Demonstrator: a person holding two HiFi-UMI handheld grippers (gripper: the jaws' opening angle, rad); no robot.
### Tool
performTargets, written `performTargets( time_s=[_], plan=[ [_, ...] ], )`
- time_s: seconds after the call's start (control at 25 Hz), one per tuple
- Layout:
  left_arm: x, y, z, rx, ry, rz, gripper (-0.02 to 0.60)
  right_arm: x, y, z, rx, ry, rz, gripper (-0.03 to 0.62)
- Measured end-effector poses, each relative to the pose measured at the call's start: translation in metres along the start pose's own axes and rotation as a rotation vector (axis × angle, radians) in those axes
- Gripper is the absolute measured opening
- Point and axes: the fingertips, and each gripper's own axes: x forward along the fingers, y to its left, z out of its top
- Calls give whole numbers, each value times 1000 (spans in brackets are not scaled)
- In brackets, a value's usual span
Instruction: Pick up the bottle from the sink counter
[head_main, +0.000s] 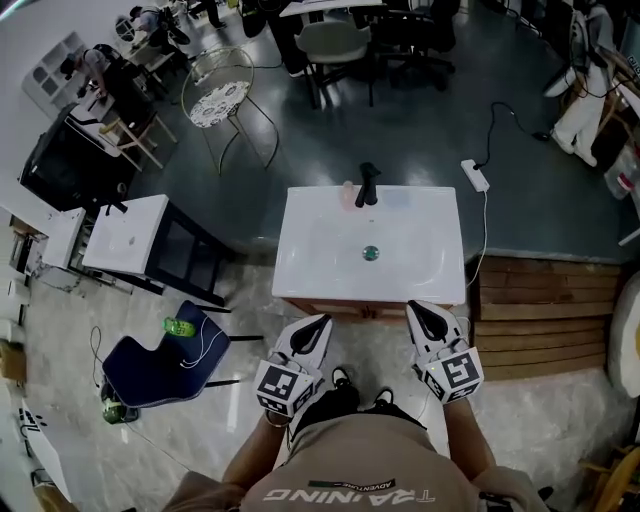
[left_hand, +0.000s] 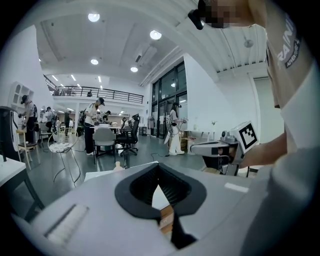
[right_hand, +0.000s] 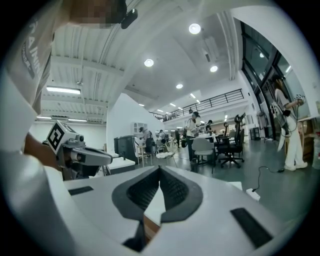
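The left gripper and right gripper both have their jaws pressed together with nothing between them. The person holds them low, side by side, just short of the near edge of the counter. This looks like a ready stance before any reach. The bottle stands at the counter's far edge, just left of the faucet and well apart from both grippers. Whichever gripper goes for it would have to open its jaws and cross the basin first.
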Motion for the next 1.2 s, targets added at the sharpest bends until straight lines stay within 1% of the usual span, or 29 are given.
performTargets(
  time_s=[0.16,0.28,0.36,0.48,0.72,0.92,1.08,1.2],
  plan=[
    [22,37,11,11,-27,0,8,33,-16,11,-24,-5,-15,11],
    [39,65,18,1,-44,-7,8,55,-23,27,-34,-13,-47,11],
    [54,78,20,5,-37,-39,8,67,-30,34,-41,-17,-69,11],
    [76,97,19,25,-22,-94,8,86,-42,33,-45,-6,-110,11],
    [111,139,23,52,-38,-174,8,124,-53,35,-49,5,-197,11],
    [138,158,23,64,-37,-228,8,135,-62,22,-22,35,-244,11],
    [157,166,27,60,-39,-241,8,143,-76,15,-9,55,-257,11],
    [171,168,24,53,-27,-243,8,151,-88,12,-7,51,-246,11]
  ],
)
